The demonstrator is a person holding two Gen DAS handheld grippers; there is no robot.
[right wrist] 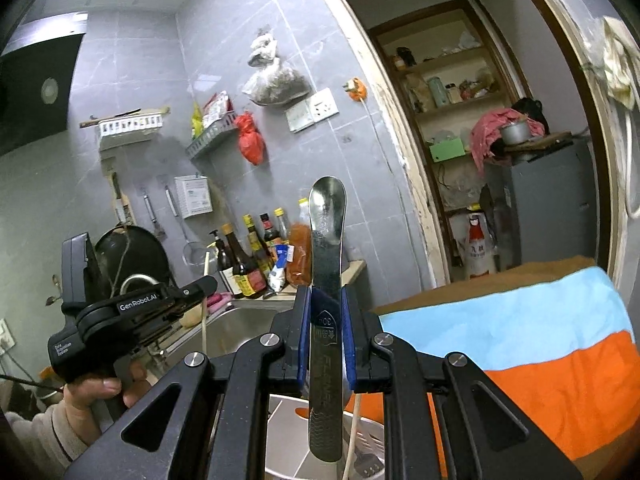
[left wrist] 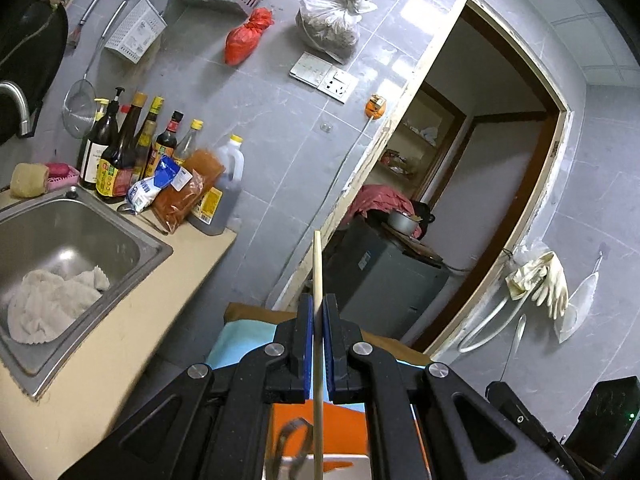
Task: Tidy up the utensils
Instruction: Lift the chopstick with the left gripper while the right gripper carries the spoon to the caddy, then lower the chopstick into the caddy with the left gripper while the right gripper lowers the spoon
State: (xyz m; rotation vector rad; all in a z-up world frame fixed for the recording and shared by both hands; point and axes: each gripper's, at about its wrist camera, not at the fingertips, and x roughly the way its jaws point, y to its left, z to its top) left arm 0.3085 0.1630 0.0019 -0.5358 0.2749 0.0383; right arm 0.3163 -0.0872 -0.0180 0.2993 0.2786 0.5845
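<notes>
Utensils are in hand on both sides — a spoon (right wrist: 326, 280) clenched in the right gripper (right wrist: 326, 304), bowl end up and away from the camera, handle hanging down past the jaws toward a white holder (right wrist: 288, 436) at the bottom edge of the right wrist view. A chopstick (left wrist: 317, 320) is pinched in the left gripper (left wrist: 317, 312), jaws nearly fully closed on it, its tip sticking up in front of the doorway (left wrist: 460, 184).

Step in hand, as I read it: both pieces lifted and carried, not yet placed. The next move likely calls for lowering each one handle-first into the holder below, lined up with an opening before the jaws release. The spoon sits closest to it. A second thin stick (right wrist: 354, 432) already stands in the holder just beside the spoon handle.

Both grippers hang above a striped cloth (right wrist: 520, 344) in blue and orange. The counter (left wrist: 132, 320) with the sink (left wrist: 80, 240) lies off to the left, bottles (left wrist: 120, 152) along its back edge.

Hard to tell — the holder is cut off by the frame and mostly behind the gripper body, so its compartments are unclear. In the left view only a pale rim (left wrist: 344, 468) shows. The chopstick's lower end runs out of frame. A hand (right wrist: 92, 392) holds the left gripper; the rest of the person is out of view.
</notes>
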